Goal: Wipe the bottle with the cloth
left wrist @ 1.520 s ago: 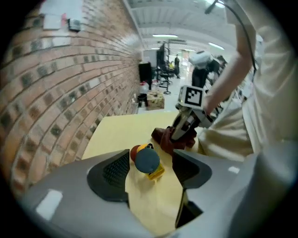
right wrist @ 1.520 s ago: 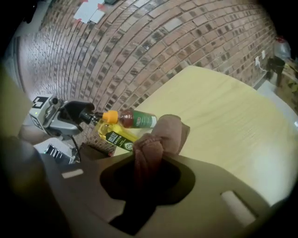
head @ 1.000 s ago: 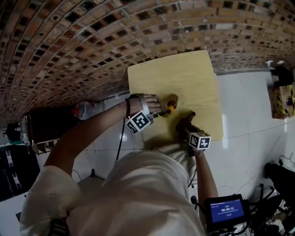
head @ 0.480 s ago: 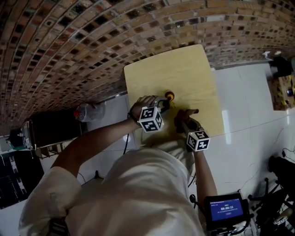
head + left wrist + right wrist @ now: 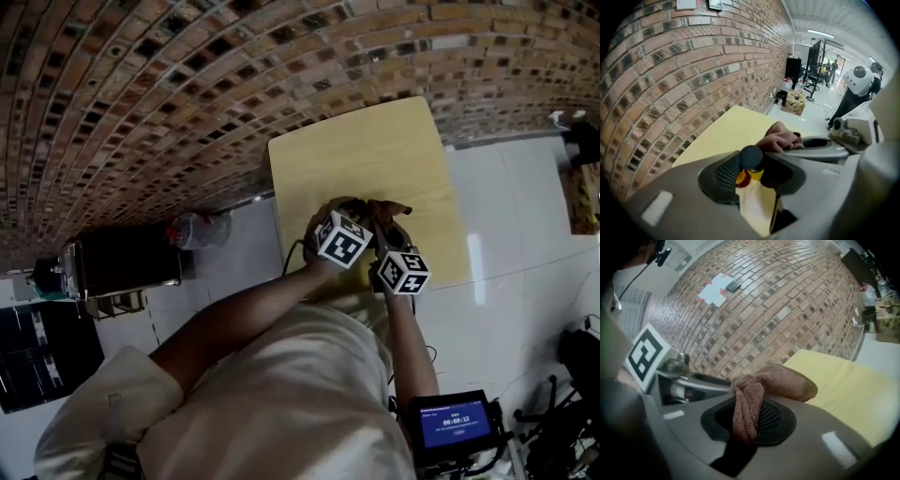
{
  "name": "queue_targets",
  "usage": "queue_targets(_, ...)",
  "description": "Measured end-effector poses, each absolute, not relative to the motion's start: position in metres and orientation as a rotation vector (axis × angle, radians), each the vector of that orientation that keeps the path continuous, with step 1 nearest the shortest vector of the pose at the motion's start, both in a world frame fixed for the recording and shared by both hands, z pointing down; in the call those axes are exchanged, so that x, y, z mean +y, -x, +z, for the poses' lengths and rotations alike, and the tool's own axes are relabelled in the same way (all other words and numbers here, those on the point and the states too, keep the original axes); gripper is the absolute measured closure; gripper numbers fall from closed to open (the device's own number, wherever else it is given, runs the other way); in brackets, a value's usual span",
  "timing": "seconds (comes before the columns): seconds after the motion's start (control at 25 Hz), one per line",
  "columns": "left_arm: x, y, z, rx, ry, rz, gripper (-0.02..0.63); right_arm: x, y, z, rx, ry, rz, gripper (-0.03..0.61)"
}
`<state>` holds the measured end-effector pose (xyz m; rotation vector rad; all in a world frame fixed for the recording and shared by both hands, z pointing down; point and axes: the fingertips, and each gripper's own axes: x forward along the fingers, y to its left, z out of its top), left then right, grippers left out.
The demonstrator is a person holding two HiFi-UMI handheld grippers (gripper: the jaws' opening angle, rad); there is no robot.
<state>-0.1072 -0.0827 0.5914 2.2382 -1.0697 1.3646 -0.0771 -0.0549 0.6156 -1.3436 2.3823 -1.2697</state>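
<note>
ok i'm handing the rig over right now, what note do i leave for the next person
Grips: the left claw is shut on the small yellow bottle with the dark cap, its jaws having just been closing. The right claw is shut on the brown cloth.
Where: both are held close together above the yellow table.
Done: bottle and cloth are picked up and brought side by side.
Left: rub the cloth over the bottle. Whether they touch yet cannot be told.
</note>
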Motion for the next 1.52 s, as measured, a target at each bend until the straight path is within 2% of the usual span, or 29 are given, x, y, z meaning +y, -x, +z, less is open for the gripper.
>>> queue_targets(0.2,-0.084,0.099,0.591,-1.06,-2.255,1.391,0.442,-0.054,0.067,0.675,2.277,1.521,-1.472,0.517)
queue_targets(0.48,-0.096,0.108,0.591,-1.126,-2.203,1.325,0.443,-0.041,0.081,0.756,2.49,1.589,-1.752,0.517)
queue_targets(0.68,-0.09,0.116,0.592,-1.157,-2.192,1.279,0.442,-0.032,0.076,0.758,2.514,1.529,-1.862,0.515)
queue_targets(0.96,-0.097,0.139,0.593,-1.303,-2.142,1.083,0.439,-0.029,0.033,0.738,2.324,1.623,-1.753,0.515)
queue_targets(1.2,-0.093,0.132,0.59,-1.32,-2.155,1.083,0.442,-0.021,0.023,0.711,2.342,1.599,-1.577,0.515)
queue_targets(1.4,-0.095,0.136,0.591,-1.303,-2.045,1.042,0.446,-0.019,0.083,0.632,2.628,1.115,-1.157,0.515)
queue_targets(1.52,-0.096,0.137,0.593,-1.278,-1.975,1.048,0.447,-0.008,0.13,0.619,2.927,0.902,-0.955,0.515)
